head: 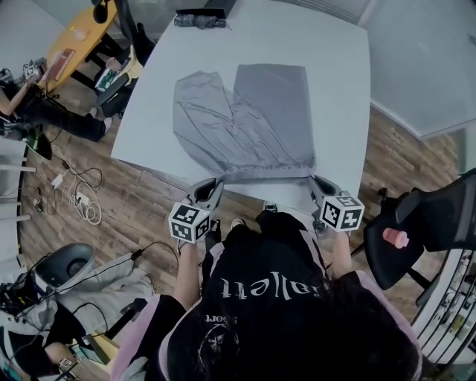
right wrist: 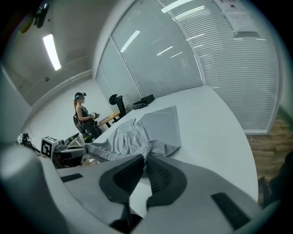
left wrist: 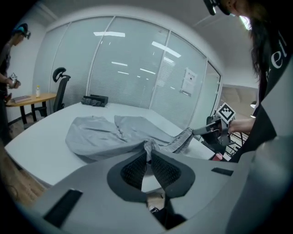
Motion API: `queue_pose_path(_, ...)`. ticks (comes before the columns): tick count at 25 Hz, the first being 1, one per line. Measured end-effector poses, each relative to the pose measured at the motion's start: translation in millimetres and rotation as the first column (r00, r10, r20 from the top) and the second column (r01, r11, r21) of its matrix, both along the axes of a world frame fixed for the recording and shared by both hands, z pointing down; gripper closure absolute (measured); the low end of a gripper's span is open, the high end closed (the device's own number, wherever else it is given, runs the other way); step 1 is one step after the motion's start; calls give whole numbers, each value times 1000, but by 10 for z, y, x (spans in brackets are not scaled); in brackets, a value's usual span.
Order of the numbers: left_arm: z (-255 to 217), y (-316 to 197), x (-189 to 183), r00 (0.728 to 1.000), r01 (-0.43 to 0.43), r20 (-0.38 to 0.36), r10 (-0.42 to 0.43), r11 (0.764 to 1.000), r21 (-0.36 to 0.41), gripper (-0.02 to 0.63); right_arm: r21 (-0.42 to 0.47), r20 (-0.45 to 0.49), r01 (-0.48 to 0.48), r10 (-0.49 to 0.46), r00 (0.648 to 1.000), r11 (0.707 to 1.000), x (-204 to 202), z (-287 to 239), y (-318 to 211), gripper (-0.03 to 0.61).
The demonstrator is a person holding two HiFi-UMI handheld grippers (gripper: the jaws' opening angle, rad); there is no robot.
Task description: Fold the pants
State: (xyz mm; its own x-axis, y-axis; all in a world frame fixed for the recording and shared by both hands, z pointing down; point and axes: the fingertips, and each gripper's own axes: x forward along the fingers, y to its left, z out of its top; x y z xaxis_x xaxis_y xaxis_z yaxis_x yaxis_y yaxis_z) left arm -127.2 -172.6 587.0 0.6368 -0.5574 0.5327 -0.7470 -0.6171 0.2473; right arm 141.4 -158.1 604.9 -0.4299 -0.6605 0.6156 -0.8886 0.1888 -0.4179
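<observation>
Grey pants [head: 245, 123] lie spread on the white table [head: 327, 67], legs pointing away, waistband [head: 264, 175] at the near edge. My left gripper [head: 216, 184] is shut on the waistband's left corner, and my right gripper [head: 312, 181] is shut on its right corner. The waistband hangs stretched between them, lifted off the table. In the left gripper view the fabric [left wrist: 147, 147] bunches between the pads, with the right gripper [left wrist: 219, 129] across. In the right gripper view cloth [right wrist: 145, 150] is pinched at the jaw tips.
A dark folded item [head: 201, 19] lies at the table's far edge. A black chair [head: 424, 223] stands at the right. Cables and gear [head: 74, 197] litter the wooden floor at left, where a seated person [head: 44, 111] works by a yellow desk [head: 74, 37].
</observation>
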Motion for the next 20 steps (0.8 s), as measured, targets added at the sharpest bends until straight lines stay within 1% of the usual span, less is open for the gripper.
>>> queue_pose_path(3, -299, -64, -10, 999, 14, -36, -11, 996, 83, 566, 44, 23, 13, -14, 1000, 999, -60, -218, -47, 543)
queue_pose_path(6, -585, -111, -31, 997, 29, -75, -17, 988, 150, 567, 88, 38, 17, -20, 999, 996, -97, -423, -94, 543)
queue_pose_path(9, -862, -183, -24, 997, 18, -83, 0, 976, 217, 568, 131, 74, 12, -22, 997, 991, -117, -649, -188, 545)
queue_pose_path(14, -1330, -280, -44, 994, 41, -106, -5, 941, 336, 568, 215, 105, 0, -23, 994, 977, -76, -1090, -305, 545)
queue_pose_path(16, -1498, -272, -57, 993, 44, -118, 0, 927, 372, 568, 244, 115, -1, -28, 993, 970, -61, -1274, -293, 545)
queue_pose_path(20, -1792, -190, -70, 993, 30, -116, 23, 900, 435, 568, 301, 119, 16, -54, 991, 954, -50, -1619, -201, 545)
